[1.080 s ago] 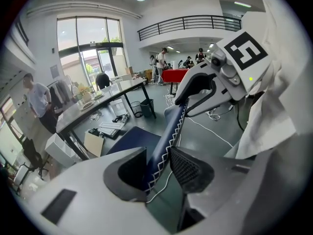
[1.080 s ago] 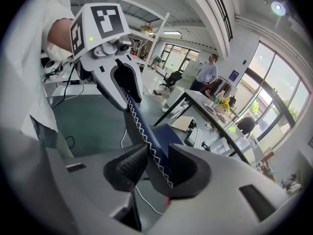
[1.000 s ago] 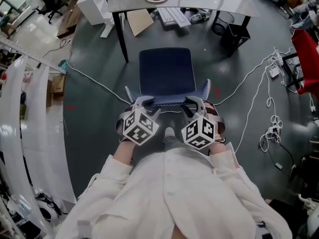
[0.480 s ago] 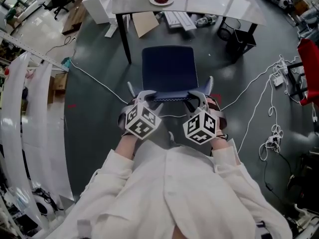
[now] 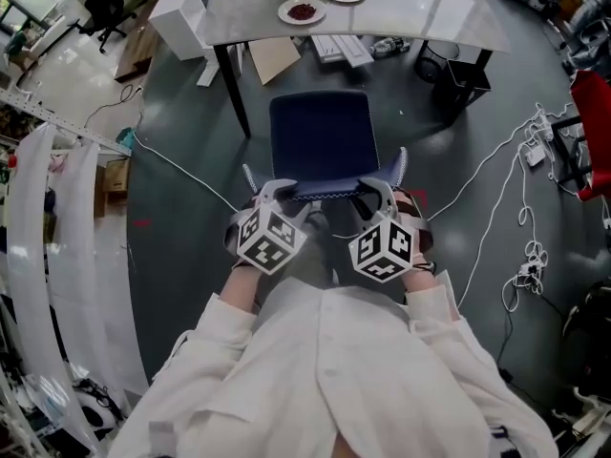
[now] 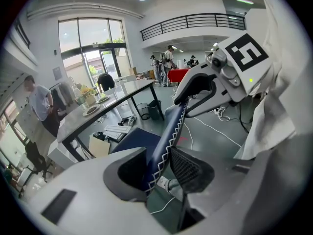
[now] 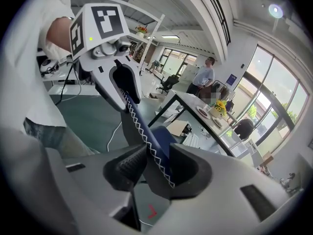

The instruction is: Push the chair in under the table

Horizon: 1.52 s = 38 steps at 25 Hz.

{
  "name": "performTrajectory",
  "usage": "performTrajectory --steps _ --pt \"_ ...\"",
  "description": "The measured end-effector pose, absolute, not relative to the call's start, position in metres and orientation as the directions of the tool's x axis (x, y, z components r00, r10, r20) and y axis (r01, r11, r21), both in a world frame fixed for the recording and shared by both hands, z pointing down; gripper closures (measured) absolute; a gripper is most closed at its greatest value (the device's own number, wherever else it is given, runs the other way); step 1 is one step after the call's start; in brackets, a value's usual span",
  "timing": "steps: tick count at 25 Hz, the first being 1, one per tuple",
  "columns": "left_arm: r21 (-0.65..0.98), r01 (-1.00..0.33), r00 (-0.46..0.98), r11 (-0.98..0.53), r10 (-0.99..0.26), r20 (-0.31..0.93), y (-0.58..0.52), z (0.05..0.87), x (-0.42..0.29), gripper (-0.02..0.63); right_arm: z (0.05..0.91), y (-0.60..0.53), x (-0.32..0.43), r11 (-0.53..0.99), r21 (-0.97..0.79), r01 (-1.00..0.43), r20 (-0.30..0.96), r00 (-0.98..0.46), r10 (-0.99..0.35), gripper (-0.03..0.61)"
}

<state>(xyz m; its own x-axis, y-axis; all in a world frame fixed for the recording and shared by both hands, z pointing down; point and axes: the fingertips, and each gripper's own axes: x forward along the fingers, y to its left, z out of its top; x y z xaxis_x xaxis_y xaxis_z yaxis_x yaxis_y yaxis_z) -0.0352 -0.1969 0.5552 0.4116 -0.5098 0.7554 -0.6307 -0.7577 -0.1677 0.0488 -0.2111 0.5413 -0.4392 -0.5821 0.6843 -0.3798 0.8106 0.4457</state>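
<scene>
A chair with a dark blue seat faces the grey table, its seat front just short of the table's near edge. Both grippers clamp the top edge of the chair's backrest. My left gripper holds it near the left corner and my right gripper near the right corner. In the left gripper view the white-stitched backrest runs between the pads of the left gripper. The right gripper view shows the same edge pinched in the right gripper.
Two plates with food sit on the table. Under it lie flat white panels and cardboard, with a black bin by the right leg. White cables cross the floor on both sides. People stand beyond the table.
The chair and both grippers have moved forward towards the table together; the table's near edge now lies closer to the seat front. The grip is unchanged.
</scene>
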Motion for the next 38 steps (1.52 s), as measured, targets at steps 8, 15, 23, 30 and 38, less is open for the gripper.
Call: performTrajectory --steps 8,15,23,30,38 --pt "-0.165 -0.632 0.41 -0.758 -0.507 0.758 -0.261 0.553 -0.051 0.459 0.539 -0.276 0.034 0.802 0.448 -0.394 0.686 -0.423 -0.591 0.436" --pt "-0.169 -0.625 0.415 -0.762 -0.507 0.755 -0.314 0.549 -0.057 0.46 0.536 -0.329 0.027 0.793 0.447 -0.415 0.697 -0.394 -0.599 0.436" --pt "-0.158 -0.621 0.412 -0.767 -0.491 0.768 -0.367 0.547 -0.074 0.459 0.534 -0.38 0.01 0.8 0.43 -0.419 0.711 -0.39 -0.586 0.436" --pt "-0.149 -0.61 0.417 -0.778 -0.475 0.774 -0.413 0.545 -0.082 0.46 0.532 -0.425 0.002 0.798 0.424 -0.428 0.719 -0.377 -0.584 0.436" --pt "-0.145 -0.607 0.422 -0.782 -0.471 0.775 -0.458 0.545 -0.092 0.459 0.532 -0.471 -0.008 0.807 0.416 -0.42 0.724 -0.384 -0.573 0.436"
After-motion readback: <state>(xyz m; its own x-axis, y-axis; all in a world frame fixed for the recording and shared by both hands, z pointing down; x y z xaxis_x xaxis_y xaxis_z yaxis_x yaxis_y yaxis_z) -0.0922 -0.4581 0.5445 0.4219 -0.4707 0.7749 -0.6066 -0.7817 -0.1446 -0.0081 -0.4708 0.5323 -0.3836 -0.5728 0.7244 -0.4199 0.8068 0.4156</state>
